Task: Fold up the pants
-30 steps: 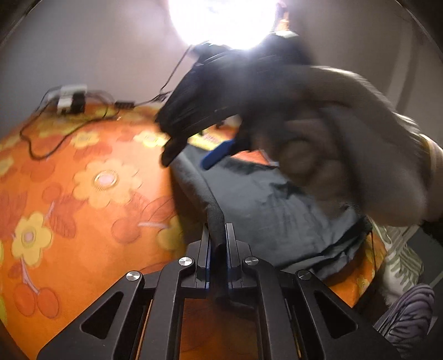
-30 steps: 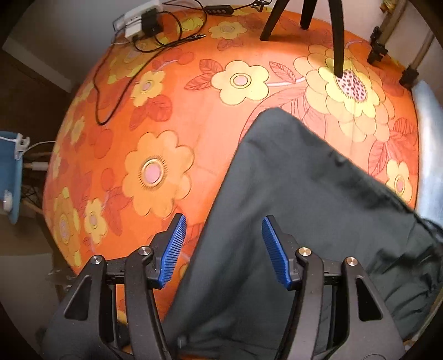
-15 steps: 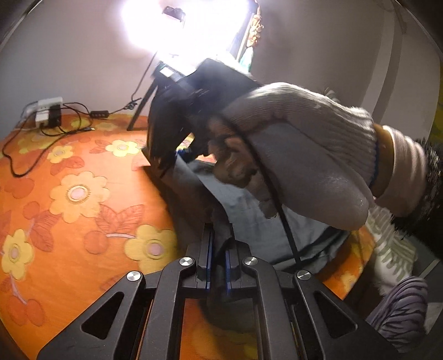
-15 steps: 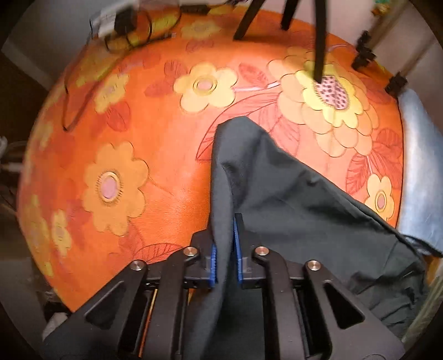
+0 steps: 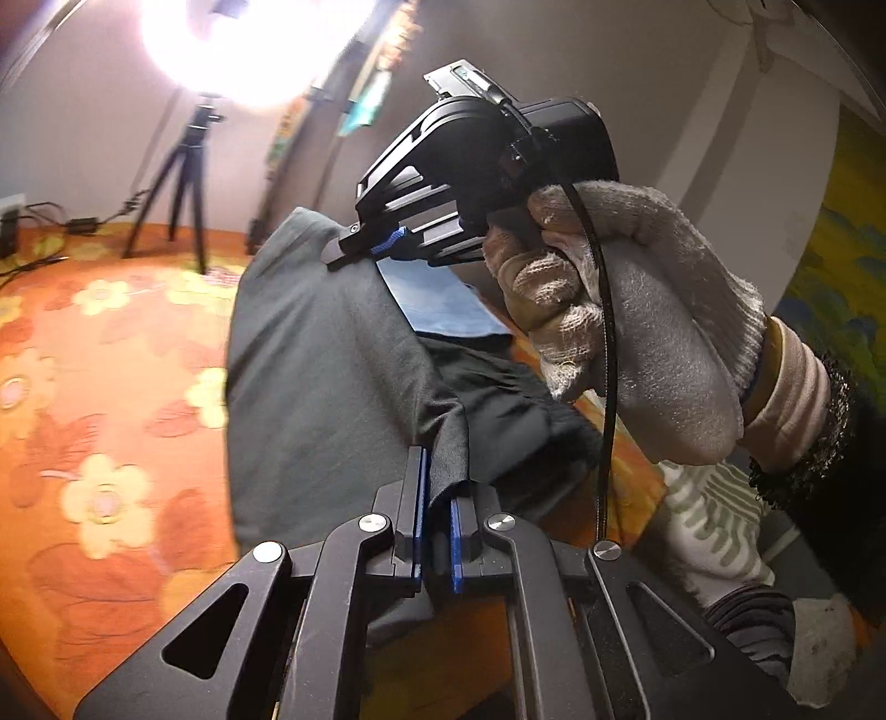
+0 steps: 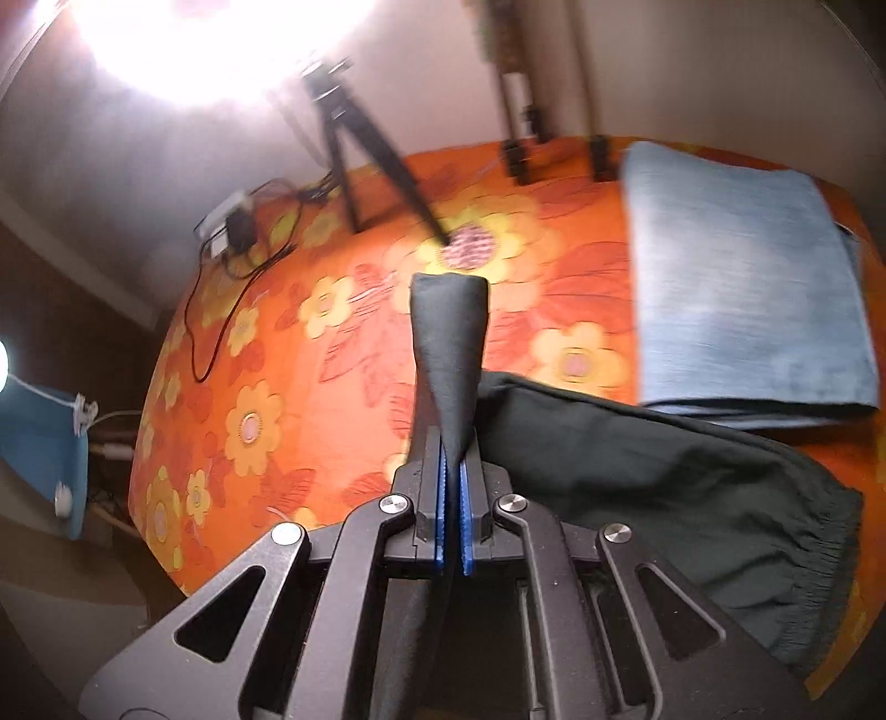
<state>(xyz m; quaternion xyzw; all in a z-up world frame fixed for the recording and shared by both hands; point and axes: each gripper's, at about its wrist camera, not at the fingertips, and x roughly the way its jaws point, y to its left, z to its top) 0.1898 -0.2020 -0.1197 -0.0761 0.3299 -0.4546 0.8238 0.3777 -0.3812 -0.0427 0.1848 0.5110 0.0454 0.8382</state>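
Note:
Dark grey pants (image 5: 326, 387) are held up off the orange flowered table (image 5: 83, 387). My left gripper (image 5: 437, 498) is shut on one edge of the cloth. My right gripper (image 6: 454, 471) is shut on another edge, with a fold of cloth (image 6: 451, 354) standing up between its fingers. The right gripper also shows in the left wrist view (image 5: 382, 249), raised in a gloved hand (image 5: 637, 321) and pinching the cloth's top edge. The waistband end (image 6: 775, 531) of the pants lies on the table at lower right.
A folded blue cloth (image 6: 742, 288) lies at the table's far right. A tripod (image 6: 360, 155) stands at the back under a bright lamp (image 6: 210, 44). A power strip with cables (image 6: 232, 227) sits at the back left.
The right gripper was open over the flat pants, then shut on the edge. Both grippers have since lifted the cloth up off the table.

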